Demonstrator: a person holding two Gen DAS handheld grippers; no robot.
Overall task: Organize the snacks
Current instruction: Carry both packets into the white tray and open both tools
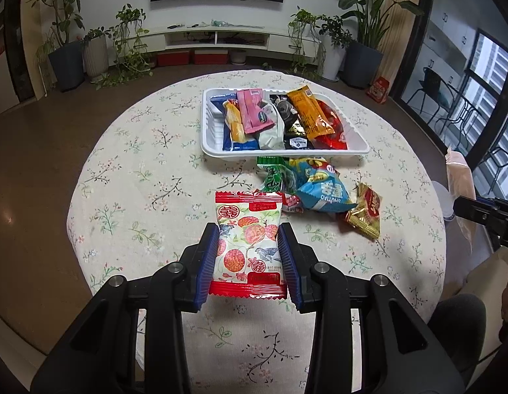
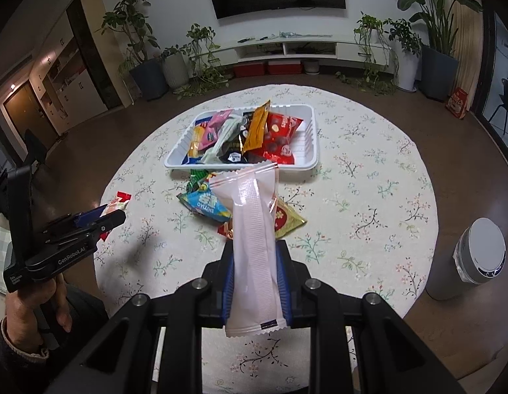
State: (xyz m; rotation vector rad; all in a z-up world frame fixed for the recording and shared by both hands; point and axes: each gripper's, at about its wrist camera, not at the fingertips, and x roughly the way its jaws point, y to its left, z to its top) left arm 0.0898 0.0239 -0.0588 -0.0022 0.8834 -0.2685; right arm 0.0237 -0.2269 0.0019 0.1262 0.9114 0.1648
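Note:
My left gripper is shut on a red-and-white fruit-print snack packet, held above the floral tablecloth. My right gripper is shut on a long pale pink packet that sticks up past the fingers. A white tray at the far middle of the table holds several packets. Just in front of it lies a loose pile: a green packet, a blue packet and a gold packet. The left gripper with its packet also shows at the left of the right wrist view.
The round table has a floral cloth. A grey-and-white bin stands on the floor to its right. A hand holds the left tool. Plants and a low TV cabinet line the far wall.

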